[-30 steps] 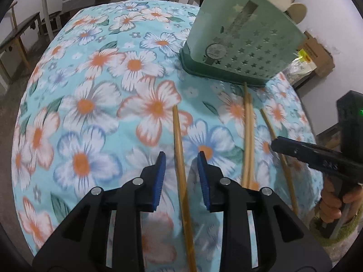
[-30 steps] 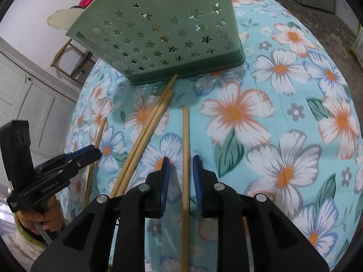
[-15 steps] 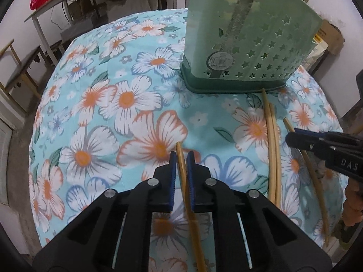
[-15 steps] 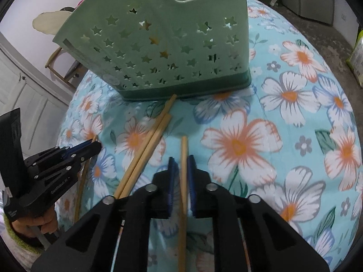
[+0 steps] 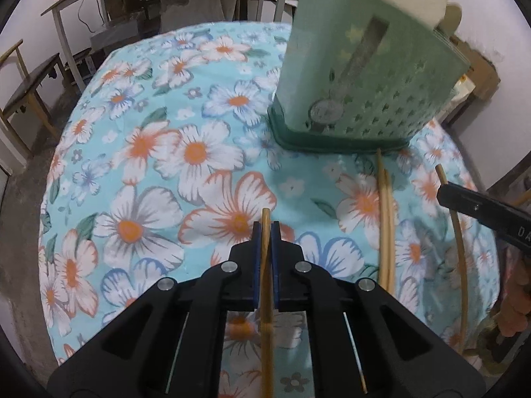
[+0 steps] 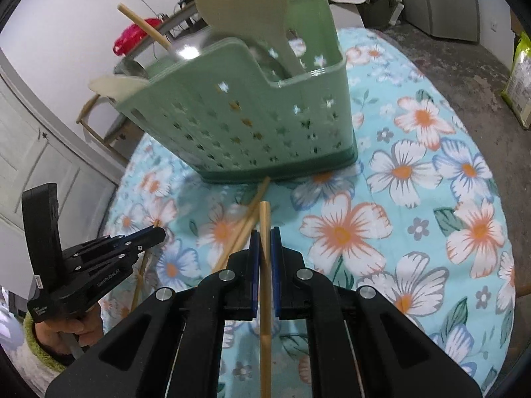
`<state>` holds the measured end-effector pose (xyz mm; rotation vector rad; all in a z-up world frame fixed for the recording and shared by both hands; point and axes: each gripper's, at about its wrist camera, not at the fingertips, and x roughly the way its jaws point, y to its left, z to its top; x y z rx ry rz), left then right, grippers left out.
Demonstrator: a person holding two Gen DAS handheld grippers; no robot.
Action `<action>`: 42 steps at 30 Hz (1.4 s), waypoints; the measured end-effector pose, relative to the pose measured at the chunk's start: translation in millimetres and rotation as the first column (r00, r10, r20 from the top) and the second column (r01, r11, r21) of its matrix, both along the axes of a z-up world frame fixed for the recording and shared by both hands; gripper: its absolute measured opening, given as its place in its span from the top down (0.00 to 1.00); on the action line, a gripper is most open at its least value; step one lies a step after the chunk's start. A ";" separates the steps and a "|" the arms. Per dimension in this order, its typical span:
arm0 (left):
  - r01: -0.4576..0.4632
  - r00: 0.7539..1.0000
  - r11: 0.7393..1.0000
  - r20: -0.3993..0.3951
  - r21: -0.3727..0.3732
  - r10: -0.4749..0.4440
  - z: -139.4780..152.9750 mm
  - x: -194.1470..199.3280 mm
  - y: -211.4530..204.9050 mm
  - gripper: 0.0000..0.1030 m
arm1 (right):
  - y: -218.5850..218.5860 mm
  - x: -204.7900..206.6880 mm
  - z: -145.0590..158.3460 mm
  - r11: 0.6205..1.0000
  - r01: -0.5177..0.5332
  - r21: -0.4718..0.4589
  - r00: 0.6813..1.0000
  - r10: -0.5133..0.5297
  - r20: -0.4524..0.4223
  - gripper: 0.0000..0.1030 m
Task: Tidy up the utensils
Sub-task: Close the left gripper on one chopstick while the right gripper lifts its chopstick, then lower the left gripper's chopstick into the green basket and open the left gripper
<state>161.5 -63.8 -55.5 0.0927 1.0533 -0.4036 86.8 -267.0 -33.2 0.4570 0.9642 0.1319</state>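
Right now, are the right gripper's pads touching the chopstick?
Touching. Right wrist view: both blue pads of the right gripper are closed flush against the chopstick, no gap.

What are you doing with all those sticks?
Tidying up. A person holds two grippers. The left gripper is shut on one chopstick, and the right gripper is shut on another chopstick. More chopsticks lie on the flowered tablecloth, beside the green utensil basket, which already holds a pale spatula.

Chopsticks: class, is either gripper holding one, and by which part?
The left gripper clamps one chopstick near its far end; the right gripper clamps another chopstick the same way.
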 end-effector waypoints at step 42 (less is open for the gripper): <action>0.067 0.963 0.940 0.269 -0.334 0.026 161.6 -21.7 26.9 0.96 | -27.9 -33.4 100.3 0.994 0.065 0.089 0.951 -0.089 0.295 0.93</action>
